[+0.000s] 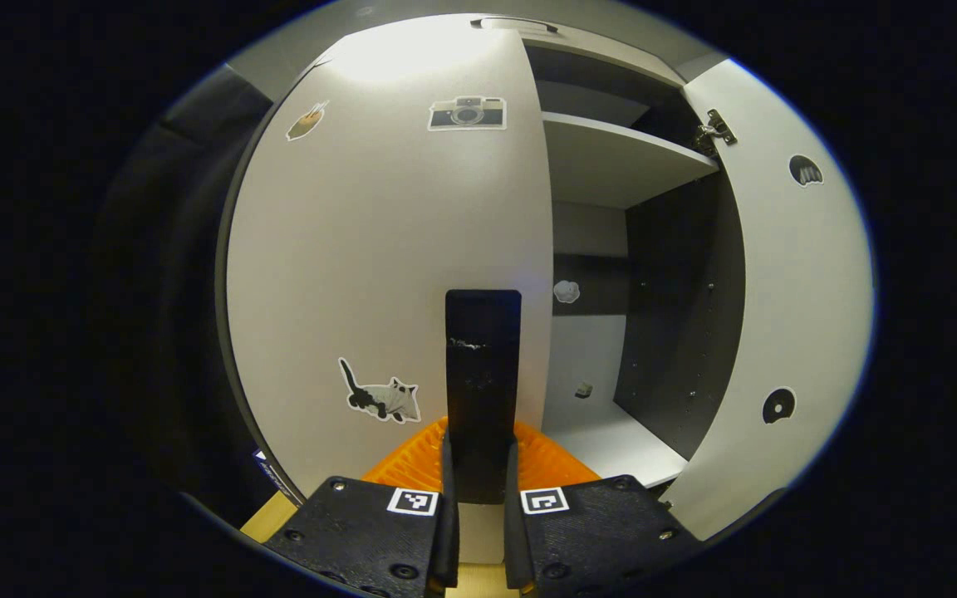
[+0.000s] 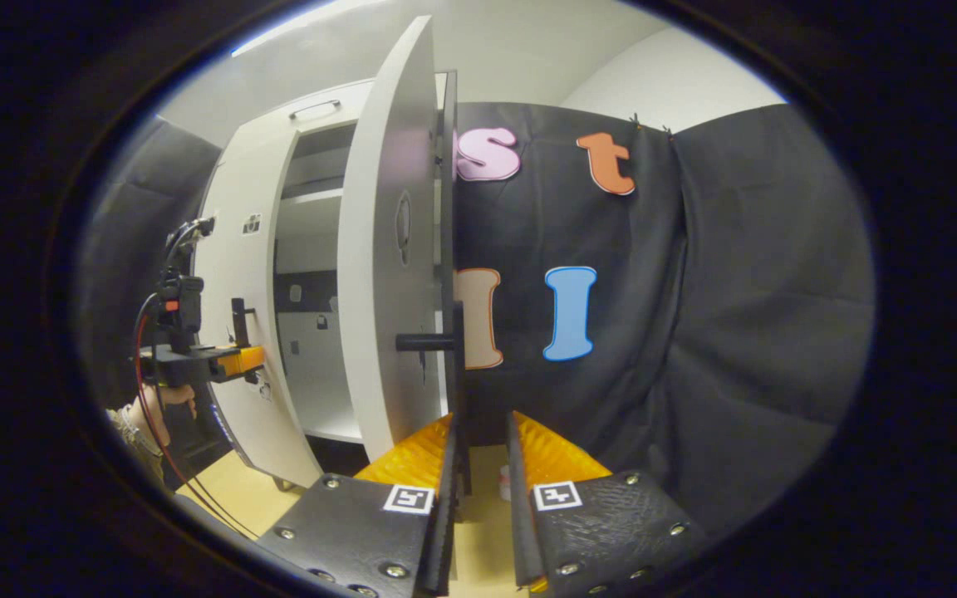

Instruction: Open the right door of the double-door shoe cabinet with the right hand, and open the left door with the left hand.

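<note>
Looks about half done. Has the right door (image 1: 794, 291) of the shoe cabinet (image 1: 445, 33) swung wide, baring an upper shelf (image 1: 620, 158) and the dark inner wall. Leaves the left door (image 1: 379, 249) to open: appears shut or nearly so, flat across the front with its cat sticker (image 1: 380, 397). Grips the left door handle (image 1: 483, 349) in the left claw (image 1: 481, 444), closed narrow with both fingers pressed against the upright bar, held level and square to the panel. Calls next, by judgement, for a pull outward on the hinge arc. Sits the right claw (image 2: 483, 436) low beside the open door's edge, fingers a narrow gap apart, with the right door handle (image 2: 455, 349) against one finger; cannot tell whether clamped. Catches, in the right gripper view, a hand (image 2: 167, 407) holding the left claw at the cabinet front.
</note>
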`<act>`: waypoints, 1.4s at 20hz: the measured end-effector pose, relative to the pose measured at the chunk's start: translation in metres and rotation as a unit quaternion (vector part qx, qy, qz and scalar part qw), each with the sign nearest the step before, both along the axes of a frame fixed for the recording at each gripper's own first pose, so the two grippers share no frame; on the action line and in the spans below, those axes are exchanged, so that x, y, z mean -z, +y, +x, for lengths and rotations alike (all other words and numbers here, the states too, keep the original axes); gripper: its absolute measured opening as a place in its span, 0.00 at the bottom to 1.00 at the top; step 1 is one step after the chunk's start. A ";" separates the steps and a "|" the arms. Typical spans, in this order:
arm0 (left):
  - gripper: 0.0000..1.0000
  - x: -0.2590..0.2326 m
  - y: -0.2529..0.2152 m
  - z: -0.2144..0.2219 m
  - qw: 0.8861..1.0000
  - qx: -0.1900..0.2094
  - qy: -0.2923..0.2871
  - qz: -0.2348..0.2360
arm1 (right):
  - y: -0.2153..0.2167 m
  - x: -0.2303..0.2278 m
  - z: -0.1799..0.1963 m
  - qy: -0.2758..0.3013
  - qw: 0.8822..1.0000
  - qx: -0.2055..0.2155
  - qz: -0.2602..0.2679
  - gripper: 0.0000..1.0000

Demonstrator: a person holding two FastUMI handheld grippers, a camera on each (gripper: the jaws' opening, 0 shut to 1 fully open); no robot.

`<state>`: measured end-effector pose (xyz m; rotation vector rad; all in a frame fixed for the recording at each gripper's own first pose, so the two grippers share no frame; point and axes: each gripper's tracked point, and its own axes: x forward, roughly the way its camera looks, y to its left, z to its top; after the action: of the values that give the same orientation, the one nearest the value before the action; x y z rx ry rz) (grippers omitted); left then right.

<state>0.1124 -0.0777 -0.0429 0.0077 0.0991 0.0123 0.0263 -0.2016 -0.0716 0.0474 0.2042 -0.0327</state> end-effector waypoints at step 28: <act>0.20 -0.003 0.028 -0.079 0.998 0.058 0.013 -0.020 | 0.051 -0.011 -0.059 -0.019 0.998 0.052 0.015 0.25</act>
<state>0.0332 -0.0496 -0.0398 -0.0268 0.1239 -0.1067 -0.0328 -0.1507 -0.0607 0.0883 0.1646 -0.1319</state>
